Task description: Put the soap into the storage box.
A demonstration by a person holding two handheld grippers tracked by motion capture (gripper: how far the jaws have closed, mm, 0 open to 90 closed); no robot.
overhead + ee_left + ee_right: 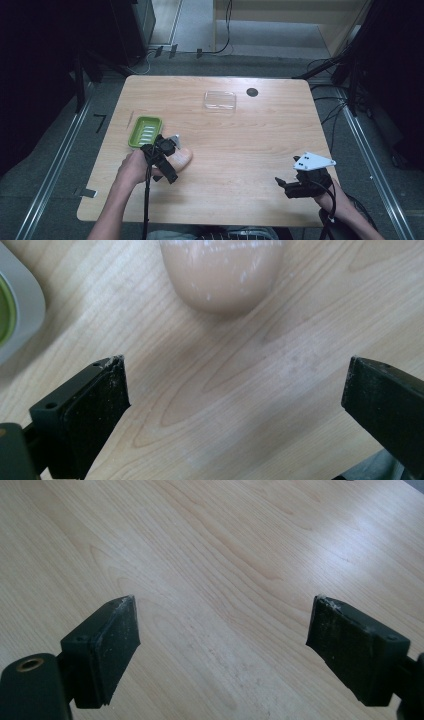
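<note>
A peach-coloured oval bar, like soap, lies on the wooden table just right of my left gripper. In the left gripper view its rounded end sits just beyond my left gripper, whose jaws stand wide apart over bare wood with nothing between them. A green soap dish rests just behind that hand, and its pale rim shows at the left edge. My right gripper hovers near the table's front right, open above bare wood.
A clear plastic lid or tray lies at the back middle, with a small dark round spot to its right. Cables and dark stands line the floor around the table.
</note>
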